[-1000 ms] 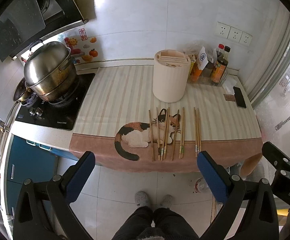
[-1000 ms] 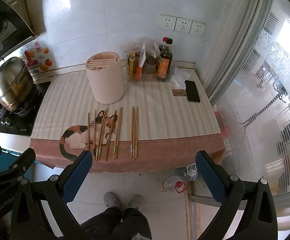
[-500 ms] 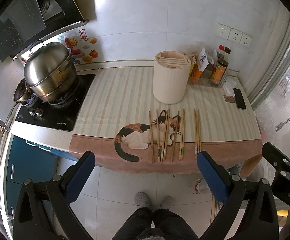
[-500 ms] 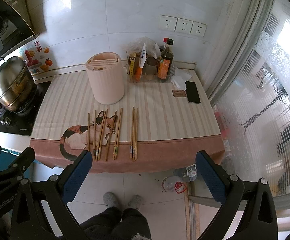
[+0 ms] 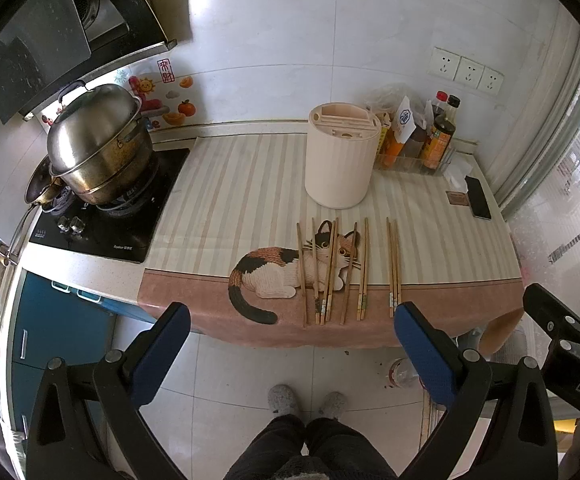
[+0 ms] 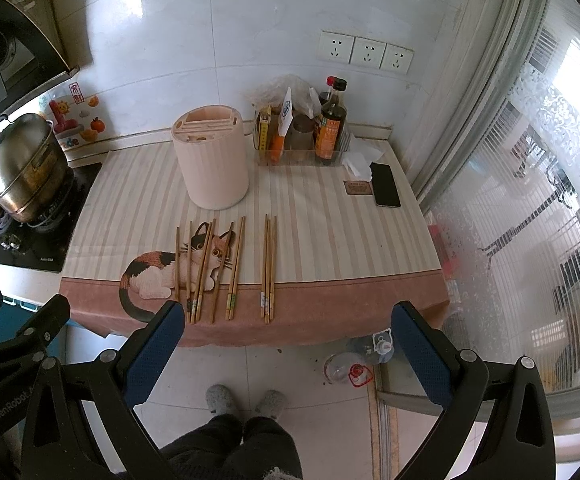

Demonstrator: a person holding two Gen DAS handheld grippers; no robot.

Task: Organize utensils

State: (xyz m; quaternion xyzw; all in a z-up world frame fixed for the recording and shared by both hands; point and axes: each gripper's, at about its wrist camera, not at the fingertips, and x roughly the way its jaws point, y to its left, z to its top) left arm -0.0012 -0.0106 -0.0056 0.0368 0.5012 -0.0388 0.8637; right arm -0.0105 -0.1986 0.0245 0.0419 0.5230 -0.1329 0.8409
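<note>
Several wooden chopsticks (image 5: 332,270) (image 6: 209,268) lie side by side on a striped mat with a cat picture (image 5: 273,272) (image 6: 157,276), near the counter's front edge. One pair (image 5: 393,266) (image 6: 269,268) lies apart to the right. Behind them stands a pale pink round utensil holder (image 5: 340,160) (image 6: 211,162) with slots in its top. My left gripper (image 5: 292,328) and right gripper (image 6: 285,326) both hang open and empty over the floor, in front of the counter and short of the chopsticks.
A steel pot (image 5: 97,148) (image 6: 21,168) sits on the stove (image 5: 105,224) at the left. Sauce bottles (image 5: 436,140) (image 6: 330,124) stand in a clear tray at the back right, with a phone (image 5: 478,198) (image 6: 386,184) beside them. A person's feet (image 5: 306,400) are on the tiled floor below.
Both views have shifted very slightly; the counter sits marginally lower in frame. Both grippers stay open, and the chopsticks have not moved.
</note>
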